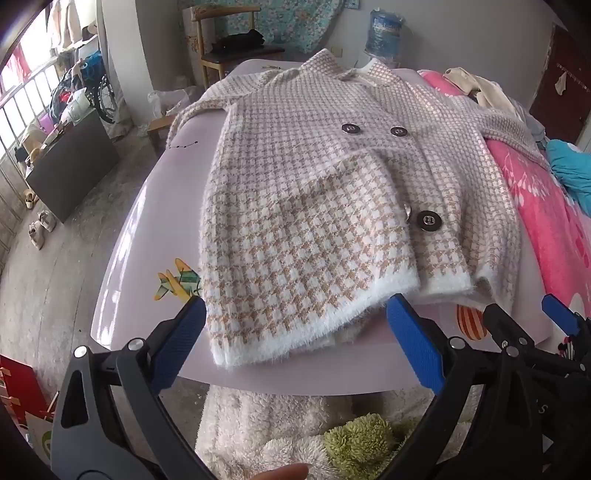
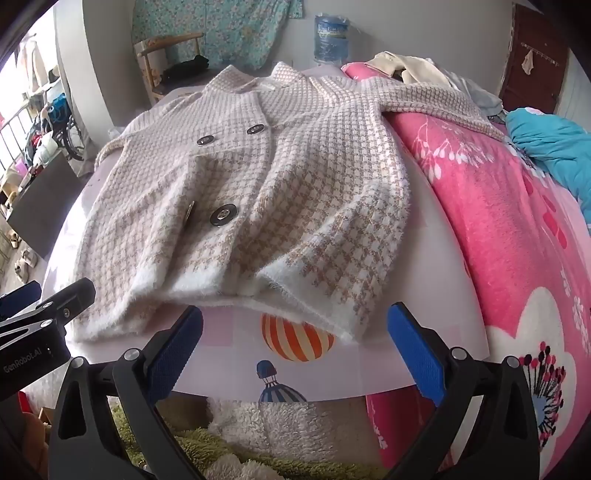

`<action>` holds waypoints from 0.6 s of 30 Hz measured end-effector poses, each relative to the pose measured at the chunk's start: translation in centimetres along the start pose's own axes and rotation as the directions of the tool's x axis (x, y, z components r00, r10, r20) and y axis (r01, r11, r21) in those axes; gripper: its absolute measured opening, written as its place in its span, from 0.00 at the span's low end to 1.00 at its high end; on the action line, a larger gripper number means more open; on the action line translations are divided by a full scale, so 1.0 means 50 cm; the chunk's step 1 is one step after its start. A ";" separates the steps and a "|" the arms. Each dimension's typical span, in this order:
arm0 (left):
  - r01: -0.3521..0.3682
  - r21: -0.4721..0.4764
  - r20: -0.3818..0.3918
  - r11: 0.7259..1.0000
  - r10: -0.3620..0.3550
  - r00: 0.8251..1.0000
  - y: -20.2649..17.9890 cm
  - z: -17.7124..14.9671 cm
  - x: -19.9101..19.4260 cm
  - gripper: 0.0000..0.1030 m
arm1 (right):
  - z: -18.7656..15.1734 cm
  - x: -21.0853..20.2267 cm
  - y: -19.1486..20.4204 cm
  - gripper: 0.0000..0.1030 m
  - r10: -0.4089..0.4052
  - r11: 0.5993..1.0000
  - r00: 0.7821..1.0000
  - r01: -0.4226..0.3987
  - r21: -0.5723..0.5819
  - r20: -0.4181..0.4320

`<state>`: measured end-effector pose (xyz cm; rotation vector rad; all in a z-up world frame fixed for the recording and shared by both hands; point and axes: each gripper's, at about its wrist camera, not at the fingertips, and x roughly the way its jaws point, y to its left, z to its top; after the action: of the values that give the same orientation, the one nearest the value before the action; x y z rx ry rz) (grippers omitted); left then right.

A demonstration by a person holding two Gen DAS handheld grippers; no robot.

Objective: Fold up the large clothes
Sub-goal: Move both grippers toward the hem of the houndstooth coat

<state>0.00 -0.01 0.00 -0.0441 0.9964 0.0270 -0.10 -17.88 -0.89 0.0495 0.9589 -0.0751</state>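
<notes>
While it lies front-up and spread across a pale lilac sheet [image 1: 147, 206] printed with hot-air balloons, the fuzzy houndstooth coat [image 1: 314, 206] has its white hem nearest the cameras and its collar at the far end. Four dark metal buttons show on its front, and one front panel is folded over the other near the lower pair. The right sleeve [image 2: 436, 99] stretches sideways onto a pink floral blanket [image 2: 498, 221]; the other sleeve runs off toward the sheet's far left edge.

The left gripper [image 1: 295, 332] hovers over the hem's left corner, jaws spread wide, blue pads on either side of the fabric without pressing it; it holds nothing. The right gripper [image 2: 295, 336] is likewise released, jaws wide, above the striped orange balloon print [image 2: 295, 339] just below the hem's right corner.

Beyond the coat stand a wooden chair [image 1: 229, 44] and a blue water jug [image 1: 384, 33]. A teal cloth [image 2: 554, 144] lies on the blanket at far right.
</notes>
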 end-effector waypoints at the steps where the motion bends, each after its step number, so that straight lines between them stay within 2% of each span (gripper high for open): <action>1: 0.002 -0.001 0.006 1.000 -0.002 1.000 0.000 0.000 -0.001 0.92 | 0.000 0.000 0.000 0.95 0.000 1.000 1.000 0.000 0.000 -0.001; 18: 0.003 -0.004 0.006 1.000 -0.003 1.000 0.000 0.000 -0.001 0.92 | 0.003 -0.015 0.005 0.95 -0.011 1.000 1.000 0.011 -0.009 0.014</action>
<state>0.00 0.00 0.04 -0.0493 0.9907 0.0259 -0.42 -17.60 -0.18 0.0353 0.9454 -0.0809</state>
